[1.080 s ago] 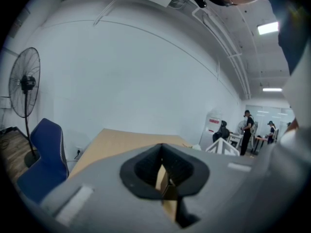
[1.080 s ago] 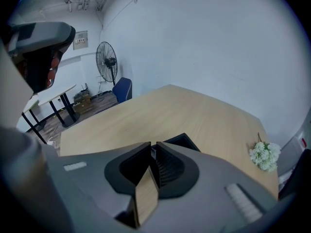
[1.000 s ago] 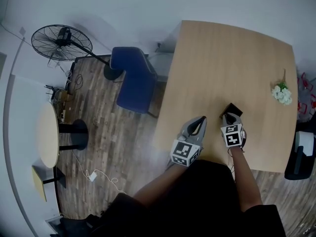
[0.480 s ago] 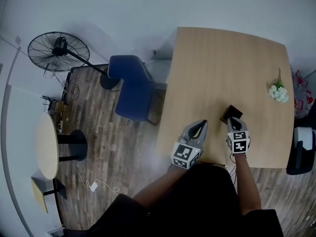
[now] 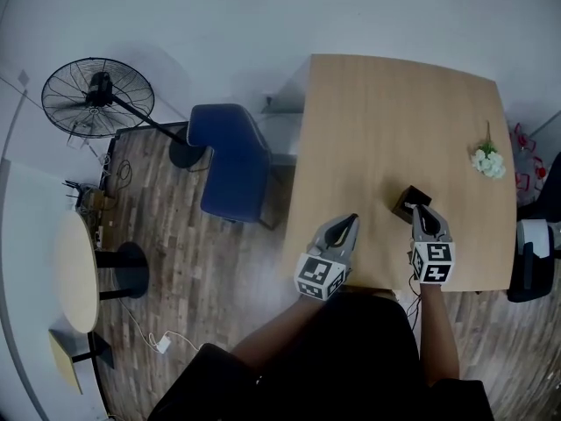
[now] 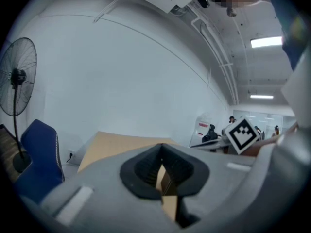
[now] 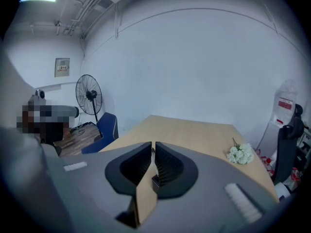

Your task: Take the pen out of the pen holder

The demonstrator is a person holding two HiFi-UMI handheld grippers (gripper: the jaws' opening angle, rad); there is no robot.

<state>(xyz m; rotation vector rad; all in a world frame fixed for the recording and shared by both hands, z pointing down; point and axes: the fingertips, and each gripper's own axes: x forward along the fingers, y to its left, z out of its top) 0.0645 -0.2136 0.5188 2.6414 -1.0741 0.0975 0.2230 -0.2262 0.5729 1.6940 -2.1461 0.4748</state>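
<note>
We held the left gripper (image 5: 351,220) and right gripper (image 5: 422,210) closed and empty above the table (image 5: 394,121), the right just beside the pen holder (image 5: 405,199).

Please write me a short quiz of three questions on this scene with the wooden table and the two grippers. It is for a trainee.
1. True or false: the left gripper is shut on the pen holder.
2. What lies near the right edge of the table? A. white flowers; B. a mug; C. a laptop.
3. Fill in: the gripper whose tips are nearer the pen holder is the ____ one.

Key:
1. False. Its jaws are together on nothing, well apart from the holder.
2. A.
3. Right. The right gripper points at the holder from close by.
</note>
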